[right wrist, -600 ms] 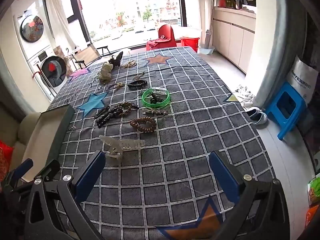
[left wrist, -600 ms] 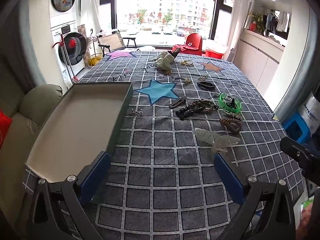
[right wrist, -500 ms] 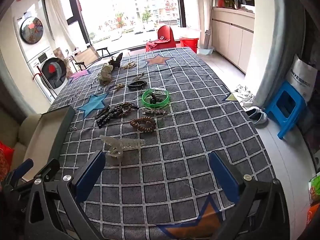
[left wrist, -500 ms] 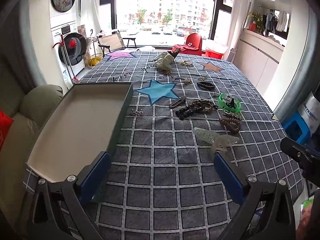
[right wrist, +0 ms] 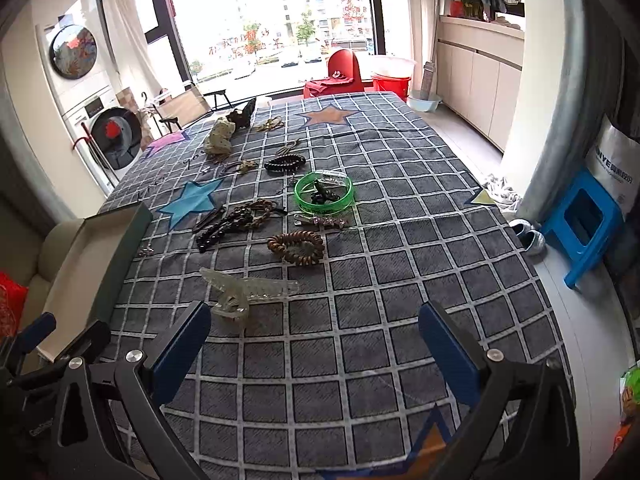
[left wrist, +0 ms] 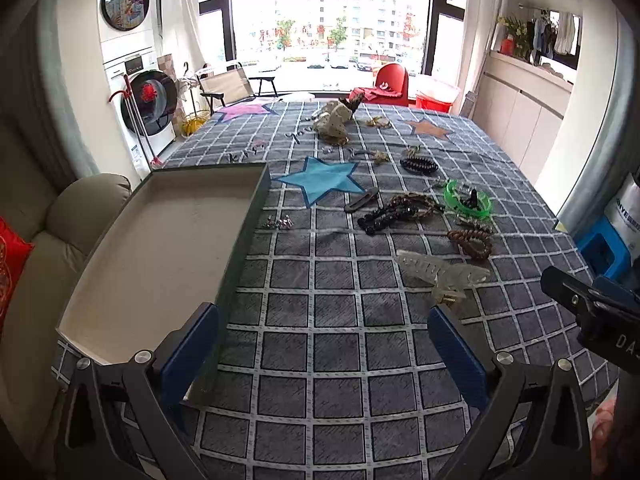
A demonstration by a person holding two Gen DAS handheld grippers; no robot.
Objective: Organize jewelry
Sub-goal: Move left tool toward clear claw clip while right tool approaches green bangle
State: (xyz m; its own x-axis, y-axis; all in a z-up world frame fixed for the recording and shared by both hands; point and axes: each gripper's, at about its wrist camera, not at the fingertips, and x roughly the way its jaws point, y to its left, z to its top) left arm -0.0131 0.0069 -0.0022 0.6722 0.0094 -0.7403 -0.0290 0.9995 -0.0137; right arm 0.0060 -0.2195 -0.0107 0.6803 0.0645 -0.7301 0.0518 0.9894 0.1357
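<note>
On the checked counter point(right wrist: 380, 240), the clear hair claw point(right wrist: 246, 290) lies lengthwise left to right, just above the right tongs' point(right wrist: 314, 350) left fingertip. Both the right and left tongs point(left wrist: 324, 346) gape apart, holding nothing; tray point(left wrist: 256, 200) at left.

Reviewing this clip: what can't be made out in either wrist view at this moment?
- Tray: near corner hidden behind the left claw in the left view; mostly cut off by the edge in the right view.
- Small silver pieces beside the tray: too small to identify.
- Dark item inside the green bangle: type unclear.
- Far pile by the fabric bow: too distant.
</note>
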